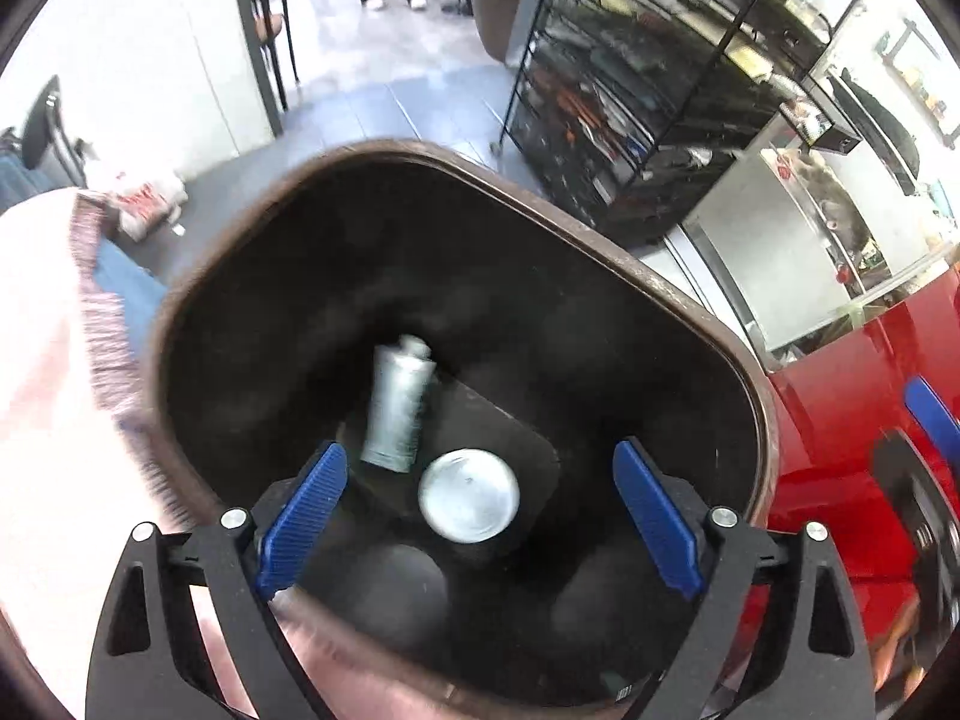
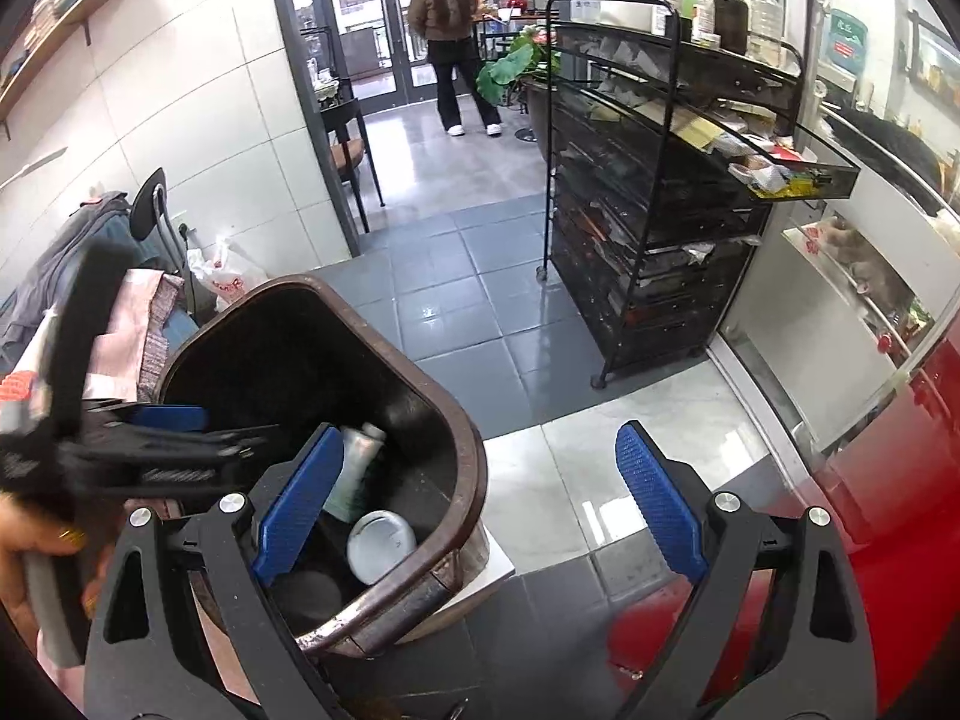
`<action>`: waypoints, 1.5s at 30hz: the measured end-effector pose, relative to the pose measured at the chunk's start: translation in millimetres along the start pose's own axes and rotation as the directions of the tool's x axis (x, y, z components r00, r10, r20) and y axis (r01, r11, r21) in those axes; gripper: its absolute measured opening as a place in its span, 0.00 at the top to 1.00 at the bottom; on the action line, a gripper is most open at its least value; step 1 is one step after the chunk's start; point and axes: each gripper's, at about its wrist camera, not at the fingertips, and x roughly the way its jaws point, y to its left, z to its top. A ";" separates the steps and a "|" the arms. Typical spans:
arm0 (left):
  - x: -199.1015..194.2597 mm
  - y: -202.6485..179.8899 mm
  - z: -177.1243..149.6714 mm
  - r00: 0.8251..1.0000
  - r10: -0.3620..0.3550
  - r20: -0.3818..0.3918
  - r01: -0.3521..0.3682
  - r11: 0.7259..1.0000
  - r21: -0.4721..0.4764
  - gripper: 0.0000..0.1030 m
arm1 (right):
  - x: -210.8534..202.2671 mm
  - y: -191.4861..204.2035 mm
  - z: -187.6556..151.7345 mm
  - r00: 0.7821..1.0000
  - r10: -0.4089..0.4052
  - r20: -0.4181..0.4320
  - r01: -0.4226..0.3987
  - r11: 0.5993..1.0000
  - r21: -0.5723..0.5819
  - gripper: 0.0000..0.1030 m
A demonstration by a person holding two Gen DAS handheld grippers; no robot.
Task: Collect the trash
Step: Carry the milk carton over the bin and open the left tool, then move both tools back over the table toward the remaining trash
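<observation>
Left tool point(image 1: 480, 510) hangs right over the mouth of the brown bin point(image 1: 690, 312), blue fingers spread wide with nothing between them — that looks like a release pose, parked above the opening so anything let go falls straight in. Down at the bottom of the bin lie a silver tube point(image 1: 396, 402), tilted against the wall, and just beside it a round white lid or can end point(image 1: 469, 495); the tube is blurred, so whether it is moving or settled I can't say. Over to the right tool point(image 2: 480, 504): also wide open and empty, held beside the bin, its left finger overlapping the rim, its right finger over the floor. From here you see the left tool reaching across the bin from the side. Both bits of trash are inside, so the collecting looks well along. Further out: a black wire rack point(image 2: 660, 228) stuffed with supplies, grey floor tiles point(image 2: 456, 300), and a woman point(image 2: 447, 30) standing by the glass doors.
</observation>
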 end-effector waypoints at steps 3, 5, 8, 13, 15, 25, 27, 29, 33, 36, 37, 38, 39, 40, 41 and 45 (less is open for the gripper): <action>-29.0 5.4 -15.9 0.998 -0.021 0.067 0.022 1.000 -0.012 0.14 | 4.2 7.2 0.0 1.000 0.019 -0.012 -0.019 1.000 -0.010 0.12; -50.3 8.8 -26.8 0.992 -0.020 0.121 0.022 1.000 -0.017 0.12 | 4.7 15.2 -0.3 0.999 0.042 -0.012 -0.043 0.999 -0.023 0.12; -82.1 12.9 -47.0 0.978 -0.002 0.211 0.007 1.000 -0.024 0.09 | 3.5 34.1 -1.5 0.996 0.085 -0.012 -0.085 0.994 -0.062 0.12; -126.3 26.2 -85.1 0.943 0.070 0.325 -0.059 0.997 -0.044 0.07 | -0.9 80.0 -4.0 0.988 0.153 -0.016 -0.154 0.974 -0.167 0.12; -140.2 36.7 -101.9 0.930 0.091 0.357 -0.069 0.995 -0.075 0.07 | -2.5 100.4 -4.9 0.979 0.202 -0.028 -0.203 0.958 -0.202 0.12; -182.6 115.1 -191.3 0.861 0.350 0.370 -0.203 0.902 -0.382 0.06 | -14.0 203.8 -18.4 0.893 0.426 -0.146 -0.450 0.829 -0.332 0.12; -194.3 129.4 -213.9 0.842 0.400 0.361 -0.229 0.873 -0.431 0.06 | -15.9 224.0 -26.1 0.880 0.443 -0.172 -0.474 0.802 -0.364 0.12; -200.9 142.9 -232.1 0.828 0.443 0.344 -0.257 0.845 -0.470 0.06 | -17.6 244.0 -31.6 0.865 0.461 -0.200 -0.502 0.769 -0.397 0.12; -209.0 175.3 -268.5 0.816 0.502 0.285 -0.295 0.787 -0.541 0.06 | -20.9 283.0 -42.0 0.825 0.495 -0.273 -0.564 0.693 -0.450 0.12; -213.8 196.4 -294.8 0.821 0.510 0.255 -0.283 0.753 -0.594 0.06 | -20.8 305.9 -44.2 0.805 0.505 -0.310 -0.591 0.651 -0.476 0.12; -213.8 200.6 -300.0 0.825 0.507 0.251 -0.274 0.747 -0.606 0.06 | -20.6 313.6 -43.9 0.801 0.510 -0.315 -0.597 0.640 -0.483 0.12; -214.0 204.0 -305.7 0.830 0.500 0.248 -0.265 0.744 -0.613 0.07 | -19.1 321.0 -42.0 0.797 0.513 -0.320 -0.603 0.630 -0.490 0.12; -213.1 205.4 -308.6 0.834 0.494 0.246 -0.257 0.741 -0.620 0.07 | -16.8 328.3 -40.0 0.794 0.513 -0.327 -0.607 0.624 -0.493 0.12; -211.5 206.4 -310.8 0.835 0.493 0.245 -0.253 0.739 -0.624 0.07 | -14.0 336.9 -39.0 0.789 0.514 -0.336 -0.612 0.620 -0.490 0.12; -210.7 204.7 -312.8 0.835 0.493 0.246 -0.253 0.740 -0.623 0.07 | -9.9 344.1 -36.0 0.781 0.518 -0.349 -0.623 0.616 -0.482 0.12; -210.2 197.8 -310.6 0.839 0.475 0.267 -0.240 0.762 -0.601 0.07 | 9.8 371.2 -25.5 0.767 0.511 -0.389 -0.642 0.607 -0.468 0.12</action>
